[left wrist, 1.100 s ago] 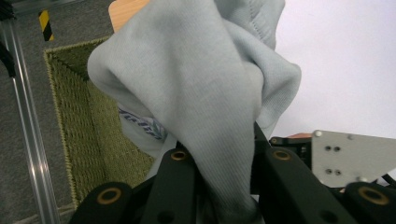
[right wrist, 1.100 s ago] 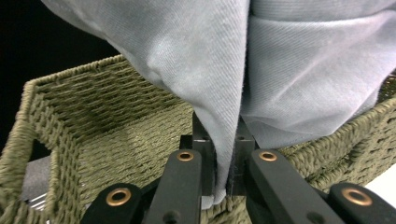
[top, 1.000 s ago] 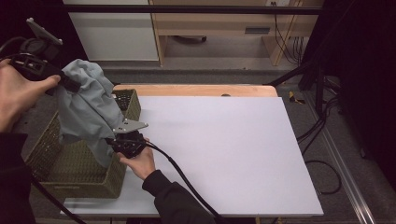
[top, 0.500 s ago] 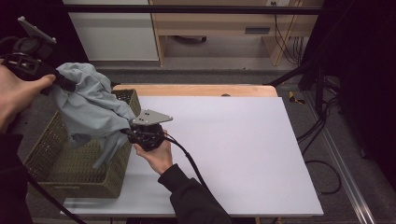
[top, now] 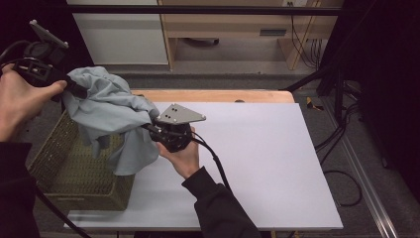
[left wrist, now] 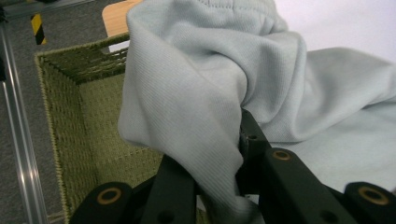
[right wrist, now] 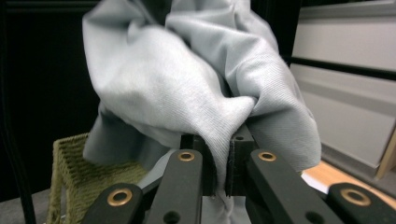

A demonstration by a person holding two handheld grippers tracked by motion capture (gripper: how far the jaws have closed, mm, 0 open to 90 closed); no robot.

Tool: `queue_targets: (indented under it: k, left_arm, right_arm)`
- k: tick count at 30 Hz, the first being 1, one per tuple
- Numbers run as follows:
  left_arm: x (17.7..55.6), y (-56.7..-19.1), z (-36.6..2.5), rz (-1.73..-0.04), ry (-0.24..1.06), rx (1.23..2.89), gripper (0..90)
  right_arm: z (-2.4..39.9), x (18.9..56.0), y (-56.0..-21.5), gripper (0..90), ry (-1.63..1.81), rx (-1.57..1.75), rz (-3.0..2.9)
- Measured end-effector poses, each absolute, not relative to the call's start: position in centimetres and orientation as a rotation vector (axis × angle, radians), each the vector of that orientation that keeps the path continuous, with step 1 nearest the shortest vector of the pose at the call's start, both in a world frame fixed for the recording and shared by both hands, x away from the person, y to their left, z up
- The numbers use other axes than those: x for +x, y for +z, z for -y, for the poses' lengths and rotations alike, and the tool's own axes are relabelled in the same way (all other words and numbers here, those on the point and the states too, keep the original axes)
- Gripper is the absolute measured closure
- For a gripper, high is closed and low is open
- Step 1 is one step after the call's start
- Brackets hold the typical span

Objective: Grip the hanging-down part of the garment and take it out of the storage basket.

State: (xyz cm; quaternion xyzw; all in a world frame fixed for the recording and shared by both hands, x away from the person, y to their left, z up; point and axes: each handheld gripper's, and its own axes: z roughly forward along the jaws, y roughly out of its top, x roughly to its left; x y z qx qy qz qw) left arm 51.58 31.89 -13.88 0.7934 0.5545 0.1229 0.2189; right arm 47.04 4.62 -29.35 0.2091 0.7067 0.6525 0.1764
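Note:
A pale grey-blue garment hangs in the air between both grippers, above the green woven basket at the table's left. My left gripper is shut on the garment's upper left part; in the left gripper view the cloth bunches between the black jaws. My right gripper, with its grey plate on top, is shut on the garment's right side, over the table's left part. The right gripper view has a fold of cloth pinched between the jaws, and the basket below it.
The white table stretches out to the right, with a wooden edge at the back. A black cable trails from the right gripper along the forearm. Cabinets and a dark stand lie beyond the table.
The right gripper has pulled its side of the garment up and to the right, away from the basket. The left gripper holds its part high at the left, nearly still.

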Motion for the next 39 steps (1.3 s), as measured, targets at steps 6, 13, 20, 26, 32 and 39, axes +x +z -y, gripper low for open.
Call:
queue_targets:
  k: [6,13,20,26,32,39]
  left_arm:
    - [51.6,-13.9,-31.1,-1.509,0.328,2.206,78.9]
    - [51.4,-13.7,-30.5,-1.488,0.331,2.209,78.8]
    - [51.5,-13.8,-29.8,-1.473,0.328,2.212,78.8]
    - [51.6,-14.2,-29.8,-1.476,0.327,2.223,78.9]
    - [51.8,-14.9,-29.7,-1.483,0.314,2.226,78.8]
    - [52.1,-15.7,-29.4,-1.485,0.296,2.249,78.9]
  right_arm:
    - [-3.6,46.3,-27.4,86.2,1.859,0.561,-1.934]
    - [-3.0,46.0,-26.3,86.2,1.888,0.552,-1.894]
    - [-2.5,45.9,-25.3,86.1,1.898,0.537,-1.876]
    - [-2.3,46.4,-26.8,85.7,1.836,0.558,-1.946]
    - [-2.6,46.9,-30.7,84.9,1.753,0.606,-2.058]
    - [-3.5,47.6,-35.4,79.8,1.752,0.689,-2.147]
